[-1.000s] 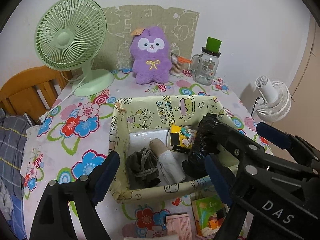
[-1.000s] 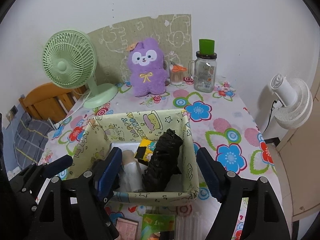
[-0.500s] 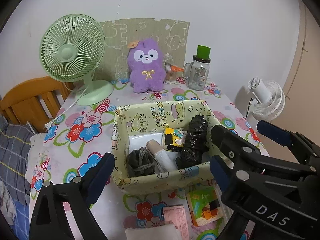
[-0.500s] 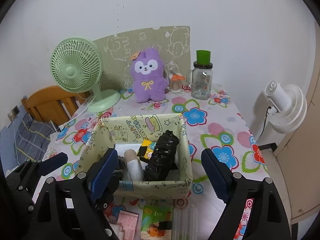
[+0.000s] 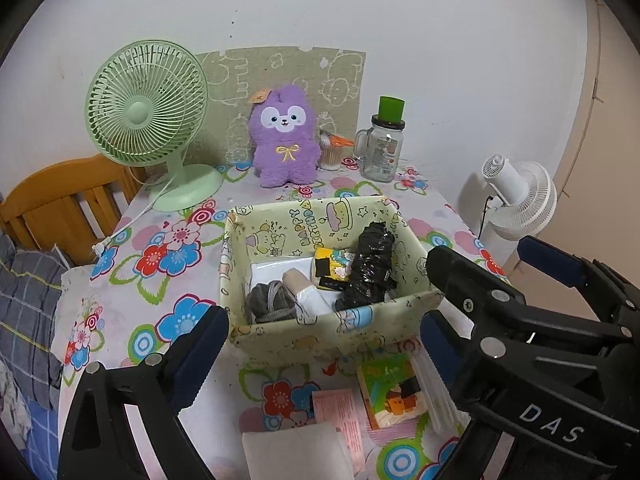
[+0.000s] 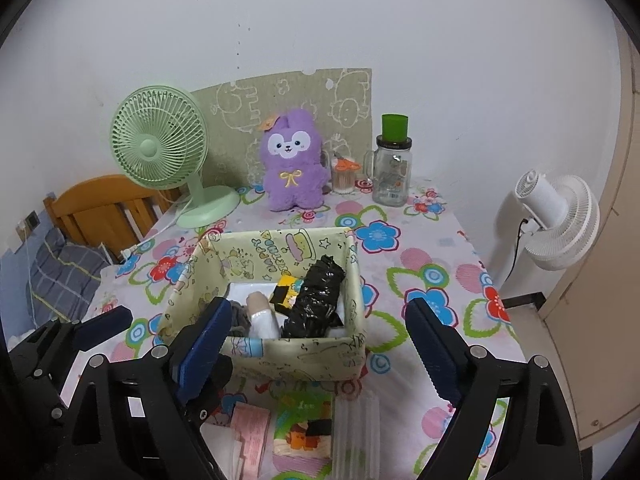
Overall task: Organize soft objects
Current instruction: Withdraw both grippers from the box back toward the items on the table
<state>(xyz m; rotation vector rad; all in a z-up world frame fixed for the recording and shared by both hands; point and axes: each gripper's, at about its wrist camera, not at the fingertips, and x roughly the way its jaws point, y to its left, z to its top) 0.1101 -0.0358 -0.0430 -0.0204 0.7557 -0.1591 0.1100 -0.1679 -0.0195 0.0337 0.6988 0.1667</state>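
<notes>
Soft items sit inside the yellow-green box mid-worktop: black crumpled bag, grey knit bundle, beige roll, yellow packet. Left tool is spread wide, nothing between its pads. Right tool is wide too, clamping nothing, box seen between its pads. Purple plush stands at the back, beside the green fan.

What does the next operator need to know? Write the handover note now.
Left tongs: open, empty. Right tongs: open, empty. Both in front of the box.
Yellow-green printed fabric box, mid-table, holds a black crinkled plastic bundle, a grey rolled sock, a beige and white roll and a yellow cartoon pouch.
Left: the purple plush rabbit stands at the wall; flat packets lie in front of the box.
</notes>
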